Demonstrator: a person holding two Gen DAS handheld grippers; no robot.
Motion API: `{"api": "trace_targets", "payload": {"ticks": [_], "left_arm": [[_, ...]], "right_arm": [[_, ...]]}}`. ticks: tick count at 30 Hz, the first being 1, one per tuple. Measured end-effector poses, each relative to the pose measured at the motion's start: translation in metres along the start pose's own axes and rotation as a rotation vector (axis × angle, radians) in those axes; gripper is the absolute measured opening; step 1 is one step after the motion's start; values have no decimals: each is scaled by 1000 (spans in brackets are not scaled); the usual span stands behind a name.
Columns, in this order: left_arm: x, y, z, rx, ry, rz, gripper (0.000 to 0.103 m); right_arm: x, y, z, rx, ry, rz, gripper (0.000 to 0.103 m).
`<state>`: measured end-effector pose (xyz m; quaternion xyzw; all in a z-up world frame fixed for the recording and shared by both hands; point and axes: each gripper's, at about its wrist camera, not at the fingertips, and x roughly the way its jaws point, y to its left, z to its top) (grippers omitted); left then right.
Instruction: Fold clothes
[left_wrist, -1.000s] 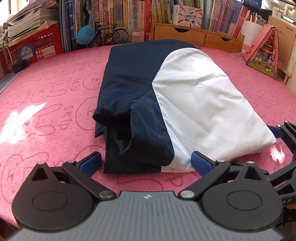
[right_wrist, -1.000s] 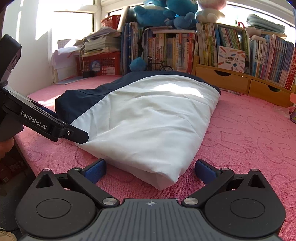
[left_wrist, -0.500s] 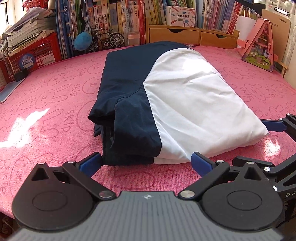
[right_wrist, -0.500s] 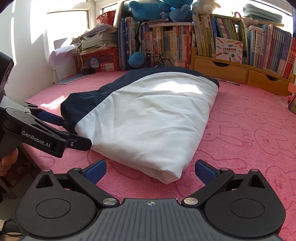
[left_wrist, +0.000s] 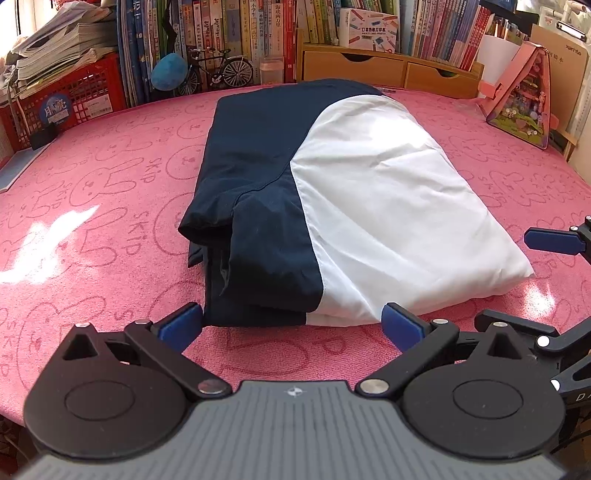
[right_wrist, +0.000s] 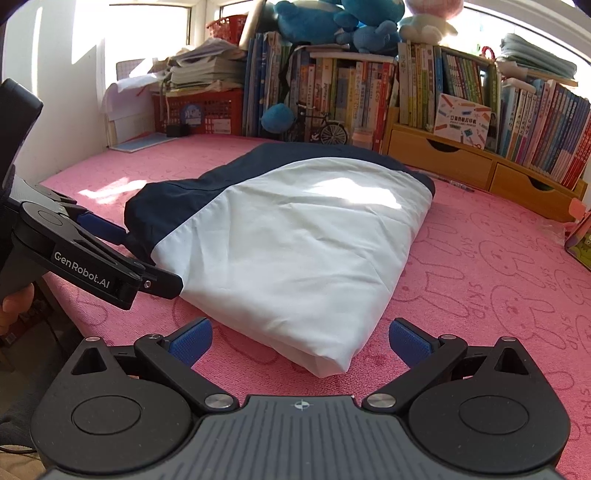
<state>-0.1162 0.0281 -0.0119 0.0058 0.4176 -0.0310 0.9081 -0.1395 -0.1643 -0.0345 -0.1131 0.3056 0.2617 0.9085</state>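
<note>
Left gripper (left_wrist: 291, 321): jaws fully spread, empty, held low and level. Right gripper (right_wrist: 300, 336): same state, positioned beside it

A pink cloth (left_wrist: 110, 192) printed with rabbit outlines covers the worktop. Along the far edge stand rows of books (right_wrist: 332, 88), a red crate (left_wrist: 70, 103) stacked with papers, a model bicycle (left_wrist: 218, 70) beside a blue ball (left_wrist: 169, 71), and wooden drawers (right_wrist: 480, 166). Blue plush toys (right_wrist: 325, 22) sit on top of the books.
</note>
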Motion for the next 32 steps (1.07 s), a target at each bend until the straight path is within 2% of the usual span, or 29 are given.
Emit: {"api": "trace_targets", "payload": {"ticks": [16,32], "left_arm": [[-6,2,4,-27,-9,-10,103],[-6,0,2,-6,-10,-2,103]], "right_arm": [[-3,5,3,-36,6,9,103],[4,8,-2,-58,40,22,103]]}}
